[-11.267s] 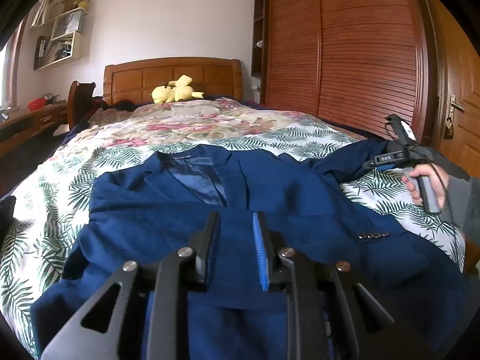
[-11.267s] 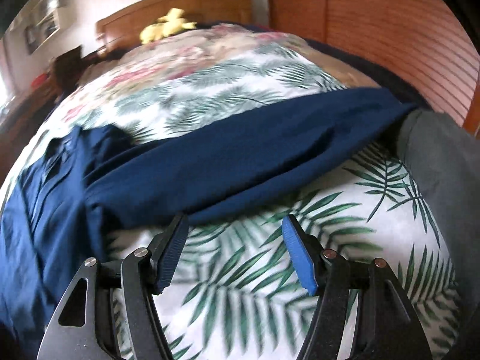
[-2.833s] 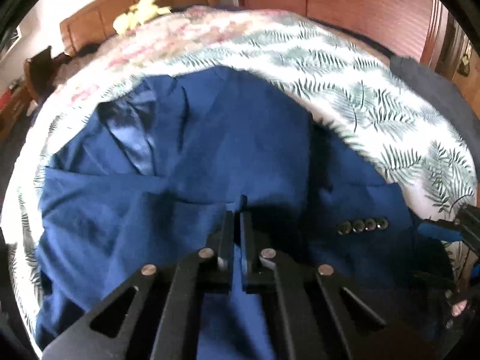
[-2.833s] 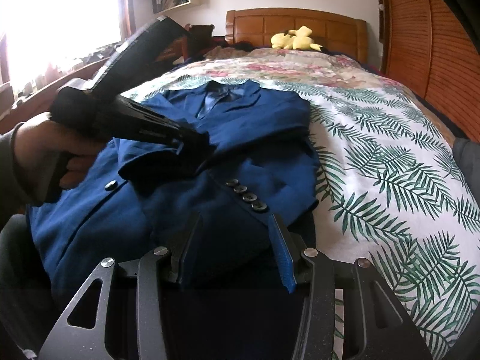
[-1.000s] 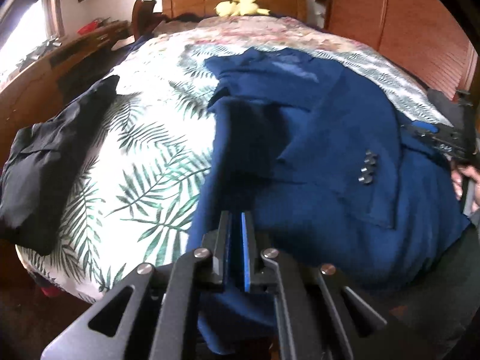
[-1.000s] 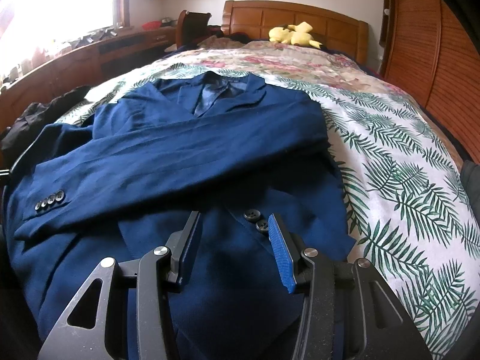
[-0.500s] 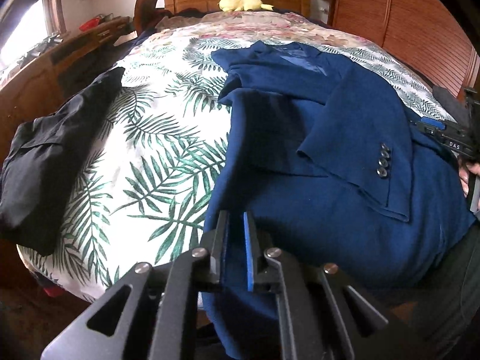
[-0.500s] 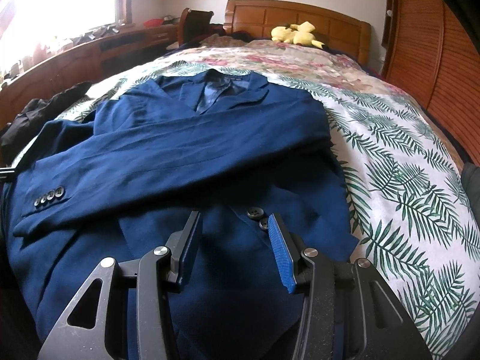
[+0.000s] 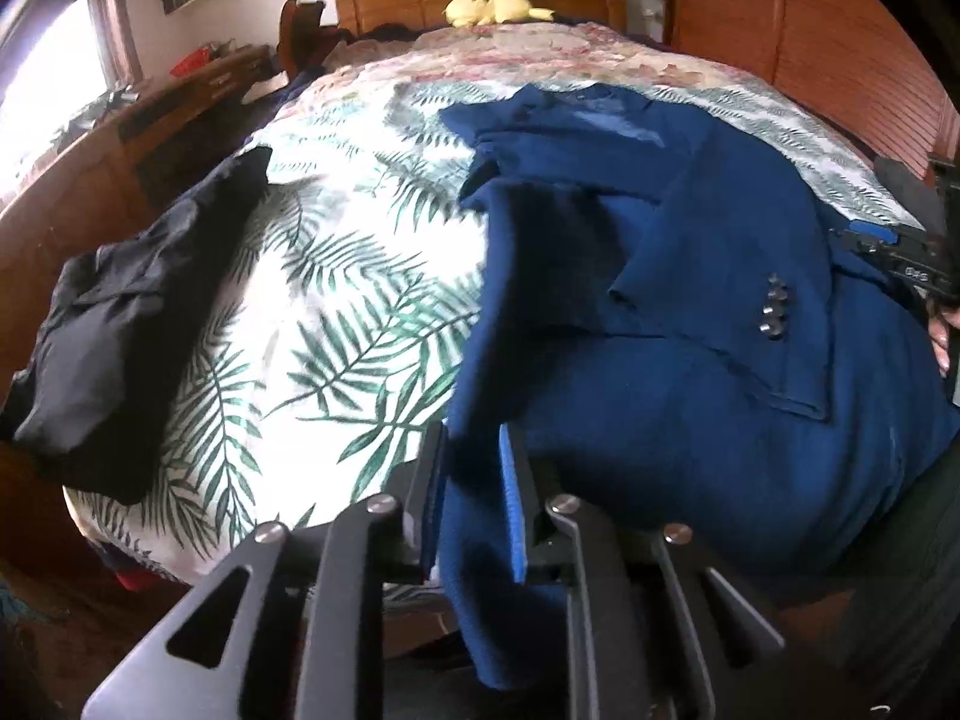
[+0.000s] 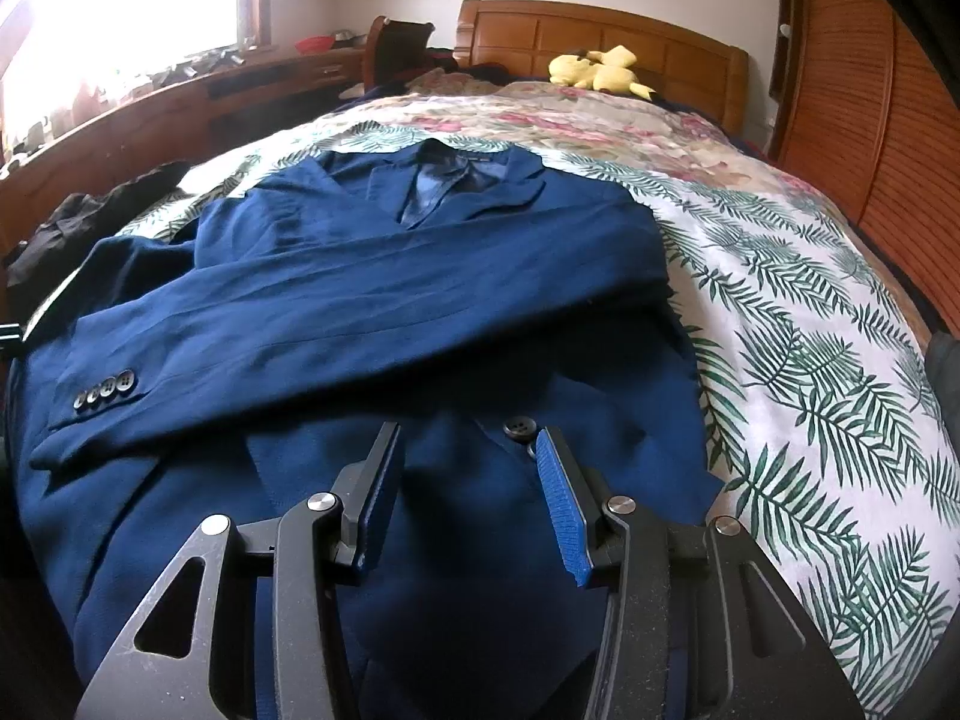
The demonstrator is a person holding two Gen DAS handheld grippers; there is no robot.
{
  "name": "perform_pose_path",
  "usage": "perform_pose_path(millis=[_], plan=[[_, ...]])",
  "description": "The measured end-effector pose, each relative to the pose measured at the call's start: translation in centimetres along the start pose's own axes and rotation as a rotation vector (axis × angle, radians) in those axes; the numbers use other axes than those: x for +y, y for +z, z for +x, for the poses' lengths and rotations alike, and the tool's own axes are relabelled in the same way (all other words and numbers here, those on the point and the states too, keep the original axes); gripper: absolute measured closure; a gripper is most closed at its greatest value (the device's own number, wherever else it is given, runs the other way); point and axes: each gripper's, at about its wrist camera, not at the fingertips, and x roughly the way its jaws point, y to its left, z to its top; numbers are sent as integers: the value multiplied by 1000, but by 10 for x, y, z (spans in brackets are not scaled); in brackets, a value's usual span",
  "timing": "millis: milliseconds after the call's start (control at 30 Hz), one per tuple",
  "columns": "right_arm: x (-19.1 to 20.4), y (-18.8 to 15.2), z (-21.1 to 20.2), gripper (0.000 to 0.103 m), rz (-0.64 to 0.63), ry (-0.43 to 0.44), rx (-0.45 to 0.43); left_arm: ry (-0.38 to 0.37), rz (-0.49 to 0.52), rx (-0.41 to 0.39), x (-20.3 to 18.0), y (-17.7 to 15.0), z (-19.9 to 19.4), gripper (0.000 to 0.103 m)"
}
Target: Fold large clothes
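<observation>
Left gripper [image 9: 471, 462] astride blue jacket [image 9: 690, 324] edge, opening

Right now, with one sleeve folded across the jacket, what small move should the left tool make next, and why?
Probably finish opening the left tool and draw it back off the blue jacket. Its jaws are opening, with the jacket's edge between them, and the sleeve already lies across the chest, cuff buttons up. The right tool is open above the hem, holding nothing.
</observation>
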Motion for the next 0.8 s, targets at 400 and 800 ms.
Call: perform_pose_path(millis=[400, 800], plan=[[-16, -7, -38, 38, 37, -2, -6, -37, -61, 6, 23, 14, 37, 68], [-48, -71, -82, 30, 98, -66, 146, -27, -102, -15, 33, 19, 47, 58]])
